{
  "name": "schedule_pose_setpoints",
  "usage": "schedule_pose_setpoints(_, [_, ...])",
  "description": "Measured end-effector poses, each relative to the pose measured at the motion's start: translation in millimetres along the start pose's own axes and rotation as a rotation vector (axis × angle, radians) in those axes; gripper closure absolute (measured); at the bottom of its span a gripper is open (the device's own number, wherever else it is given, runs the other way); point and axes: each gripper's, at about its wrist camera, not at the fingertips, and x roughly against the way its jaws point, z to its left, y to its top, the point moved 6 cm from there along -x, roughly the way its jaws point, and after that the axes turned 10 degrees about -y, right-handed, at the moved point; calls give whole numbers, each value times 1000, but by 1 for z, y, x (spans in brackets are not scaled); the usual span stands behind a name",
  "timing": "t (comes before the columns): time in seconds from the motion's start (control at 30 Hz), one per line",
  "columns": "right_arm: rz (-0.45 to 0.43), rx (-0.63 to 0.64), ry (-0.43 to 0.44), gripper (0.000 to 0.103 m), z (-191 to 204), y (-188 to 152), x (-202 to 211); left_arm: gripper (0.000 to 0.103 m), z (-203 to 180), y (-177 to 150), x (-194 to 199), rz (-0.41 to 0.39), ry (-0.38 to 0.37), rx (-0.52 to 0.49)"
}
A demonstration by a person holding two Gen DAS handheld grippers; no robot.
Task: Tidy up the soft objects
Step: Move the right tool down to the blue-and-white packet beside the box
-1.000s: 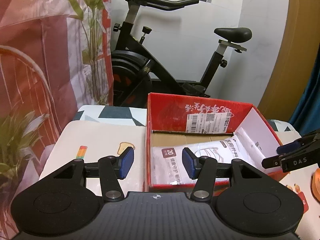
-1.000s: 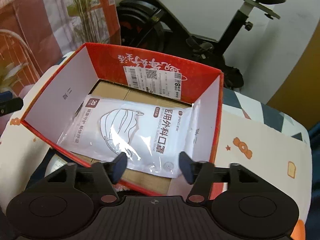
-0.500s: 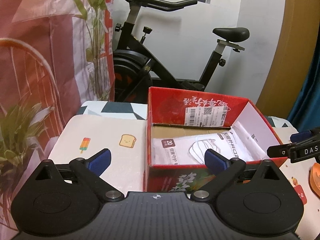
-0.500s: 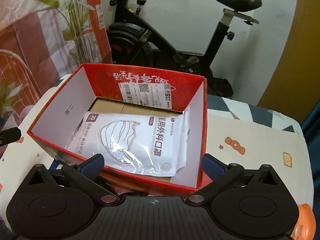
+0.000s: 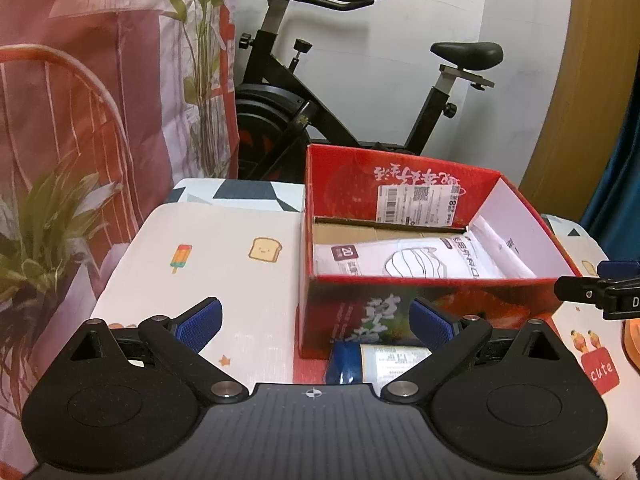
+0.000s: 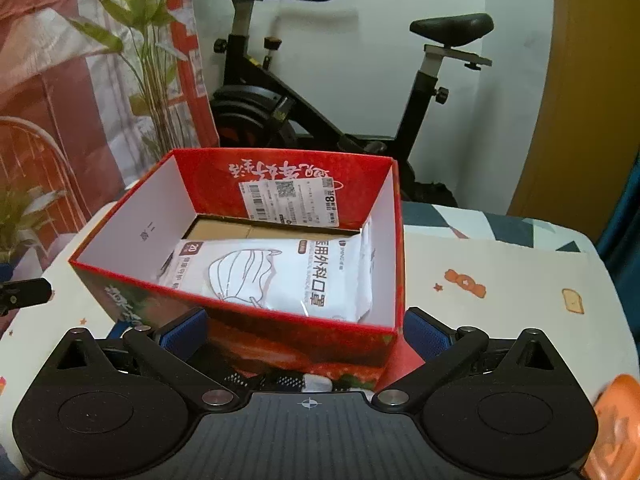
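Behind the table (image 5: 224,264) with its cartoon-print cloth stands an exercise bike (image 5: 320,120) against a white wall. On the cloth sits a red box (image 6: 280,336), and the white mask pack (image 6: 288,276) lies flat inside it. Left gripper (image 5: 316,322) has its jaws spread wide, nothing between the pads, a blue packet (image 5: 372,362) just below. Right gripper (image 6: 308,332) gapes equally wide, straddling the box's near corner without touching it.

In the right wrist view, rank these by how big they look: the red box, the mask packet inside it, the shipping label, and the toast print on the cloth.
1. Red box
2. Mask packet
3. Shipping label, though it sits farther back, so nearness shrinks it
4. Toast print
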Motion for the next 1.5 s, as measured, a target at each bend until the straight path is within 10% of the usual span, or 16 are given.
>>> schedule_pose_setpoints(1.1, [-89,-83,-12,1,-24,-102,22,11,-5,-65,3,27,-75,49])
schedule_pose_setpoints(1.5, [-29,-13,64,22,1,-129,12,31,-10,-102,-5,87,-136,102])
